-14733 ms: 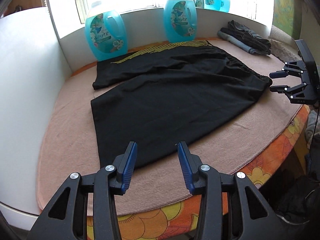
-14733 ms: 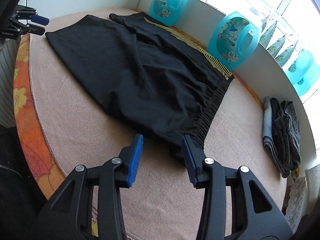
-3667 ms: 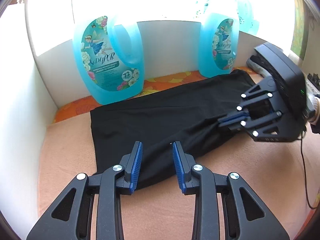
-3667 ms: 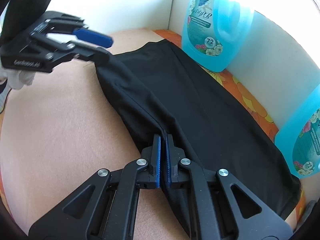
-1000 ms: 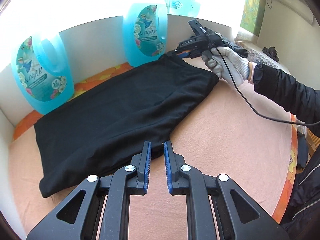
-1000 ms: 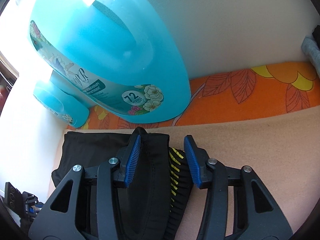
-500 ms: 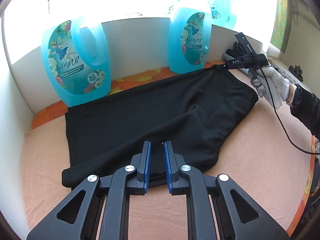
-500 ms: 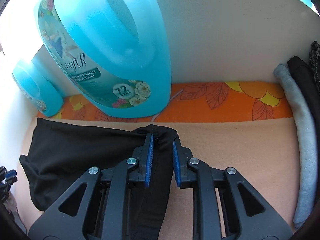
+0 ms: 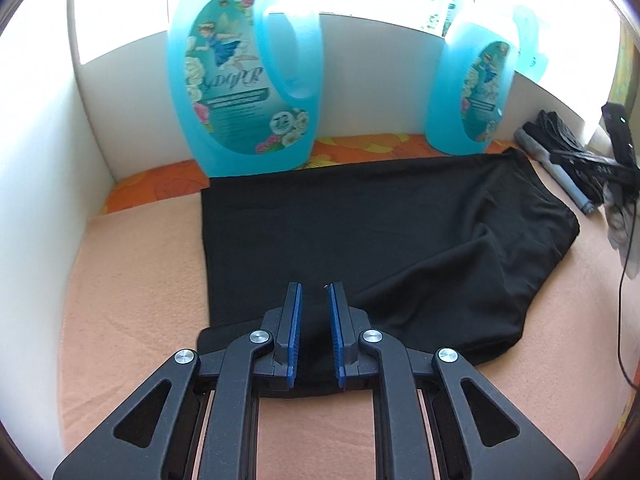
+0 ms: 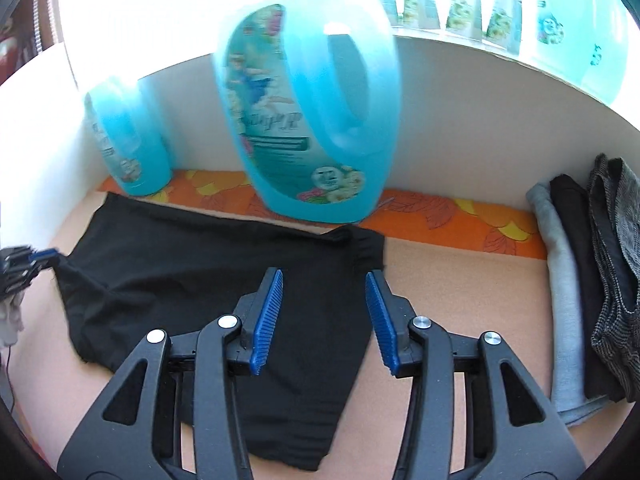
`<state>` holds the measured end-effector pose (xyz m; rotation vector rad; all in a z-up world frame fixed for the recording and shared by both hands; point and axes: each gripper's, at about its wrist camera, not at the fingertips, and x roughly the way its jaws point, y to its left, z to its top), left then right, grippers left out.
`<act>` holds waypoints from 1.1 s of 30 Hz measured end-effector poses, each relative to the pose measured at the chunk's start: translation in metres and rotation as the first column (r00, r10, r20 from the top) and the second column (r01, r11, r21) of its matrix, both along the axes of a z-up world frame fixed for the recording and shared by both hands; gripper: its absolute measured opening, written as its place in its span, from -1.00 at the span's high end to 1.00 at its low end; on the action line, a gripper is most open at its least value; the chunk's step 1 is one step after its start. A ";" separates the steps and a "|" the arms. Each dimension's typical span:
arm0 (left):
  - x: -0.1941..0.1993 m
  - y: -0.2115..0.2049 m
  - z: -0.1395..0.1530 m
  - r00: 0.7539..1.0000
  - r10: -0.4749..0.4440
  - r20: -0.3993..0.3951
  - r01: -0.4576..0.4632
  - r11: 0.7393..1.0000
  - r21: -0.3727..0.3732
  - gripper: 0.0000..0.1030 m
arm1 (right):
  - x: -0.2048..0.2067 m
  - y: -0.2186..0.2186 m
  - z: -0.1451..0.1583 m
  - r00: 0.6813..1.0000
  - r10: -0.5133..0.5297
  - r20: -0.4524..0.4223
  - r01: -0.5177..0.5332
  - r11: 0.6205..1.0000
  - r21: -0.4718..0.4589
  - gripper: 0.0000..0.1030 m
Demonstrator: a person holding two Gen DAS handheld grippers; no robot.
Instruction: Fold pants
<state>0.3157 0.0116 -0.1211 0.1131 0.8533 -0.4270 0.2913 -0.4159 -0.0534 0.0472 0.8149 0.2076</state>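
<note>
The black pants (image 9: pixel 380 232) lie folded on the peach blanket (image 9: pixel 132 280), running along the back wall below the blue jugs. My left gripper (image 9: pixel 314 292) is shut on the near left edge of the pants, with black cloth bunched between its blue pads. In the right wrist view the left gripper (image 10: pixel 38 258) shows at the far left, the cloth drawn to a point at its tip. My right gripper (image 10: pixel 323 276) hovers above the waistband end (image 10: pixel 364 248). Its jaws are opening, and the pads touch no cloth. A gloved hand (image 9: pixel 620 220) holds it.
Two large blue detergent jugs (image 9: pixel 244 80) (image 9: pixel 468 96) stand against the white back wall, close behind the pants. A stack of folded grey and dark clothes (image 10: pixel 592 280) lies at the right. A black cable (image 9: pixel 620 320) trails from the right gripper over the blanket.
The right gripper has let go of the waistband corner, spread its jaws and drawn back and up. The left gripper has carried its edge of the pants closer to the jugs.
</note>
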 end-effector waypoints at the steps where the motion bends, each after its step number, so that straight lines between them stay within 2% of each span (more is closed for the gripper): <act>1: 0.006 0.005 0.001 1.000 0.030 0.002 -0.030 1.000 0.007 0.69 | -0.007 0.013 0.001 0.999 0.051 -0.004 -0.051 0.999 0.012 0.12; 3: 0.021 0.014 0.000 0.997 0.072 -0.016 -0.072 0.997 -0.009 0.65 | -0.017 0.044 0.001 0.989 0.149 -0.006 -0.149 0.989 0.021 0.12; 5: 0.035 0.018 -0.003 0.992 0.120 -0.026 -0.120 0.993 0.001 0.45 | -0.026 0.076 -0.001 0.971 0.240 -0.012 -0.240 0.970 0.035 0.12; 6: 0.041 0.020 -0.005 0.990 0.135 -0.027 -0.135 0.991 0.000 0.42 | -0.030 0.092 -0.004 0.959 0.284 -0.017 -0.283 0.958 0.038 0.12; 11: 0.071 0.013 -0.013 0.988 0.153 -0.038 -0.152 0.988 0.012 0.40 | -0.050 0.165 -0.020 0.875 0.481 -0.061 -0.479 0.877 0.043 0.12; 12: 0.076 0.010 -0.014 0.988 0.150 -0.037 -0.150 0.989 0.013 0.38 | -0.052 0.177 -0.023 0.861 0.504 -0.064 -0.503 0.863 0.034 0.11; 14: 0.089 0.009 -0.018 0.984 0.170 -0.048 -0.170 0.985 -0.002 0.19 | -0.057 0.199 -0.030 0.835 0.545 -0.078 -0.546 0.838 0.017 0.11; 17: 0.107 0.011 -0.024 0.979 0.190 -0.076 -0.193 0.981 -0.028 0.17 | -0.062 0.227 -0.043 0.800 0.593 -0.096 -0.598 0.801 -0.037 0.11; 22: 0.119 0.001 -0.033 0.981 0.185 -0.057 -0.183 0.982 0.032 0.18 | -0.065 0.252 -0.060 0.784 0.611 -0.112 -0.621 0.772 -0.132 0.11; 24: 0.120 -0.002 -0.037 0.982 0.181 -0.058 -0.178 0.983 0.053 0.30 | -0.065 0.257 -0.065 0.786 0.607 -0.118 -0.618 0.769 -0.162 0.12; 25: 0.121 -0.005 -0.039 0.983 0.174 -0.060 -0.170 0.983 0.074 0.64 | -0.066 0.258 -0.066 0.784 0.608 -0.124 -0.621 0.765 -0.170 0.12; 26: 0.119 -0.007 -0.041 0.984 0.166 -0.063 -0.160 0.983 0.091 0.87 | -0.065 0.259 -0.068 0.781 0.612 -0.125 -0.624 0.763 -0.169 0.17; 27: 0.117 -0.009 -0.042 0.986 0.155 -0.061 -0.148 0.984 0.096 0.87 | -0.066 0.260 -0.070 0.779 0.613 -0.128 -0.626 0.761 -0.169 0.26; 28: 0.115 -0.010 -0.042 0.988 0.145 -0.053 -0.139 0.985 0.099 0.89 | -0.065 0.260 -0.071 0.780 0.611 -0.136 -0.626 0.761 -0.173 0.56; 29: 0.114 -0.011 -0.041 0.989 0.137 -0.046 -0.132 0.985 0.110 0.93 | -0.063 0.259 -0.072 0.784 0.604 -0.139 -0.620 0.764 -0.177 0.77; 31: 0.113 -0.010 -0.040 0.991 0.132 -0.035 -0.127 0.984 0.123 0.93 | -0.058 0.254 -0.074 0.785 0.602 -0.146 -0.619 0.770 -0.155 0.88; 33: 0.116 -0.003 -0.037 0.987 0.160 -0.021 -0.156 0.978 0.136 0.93 | -0.058 0.250 -0.074 0.772 0.617 -0.154 -0.635 0.763 -0.125 0.89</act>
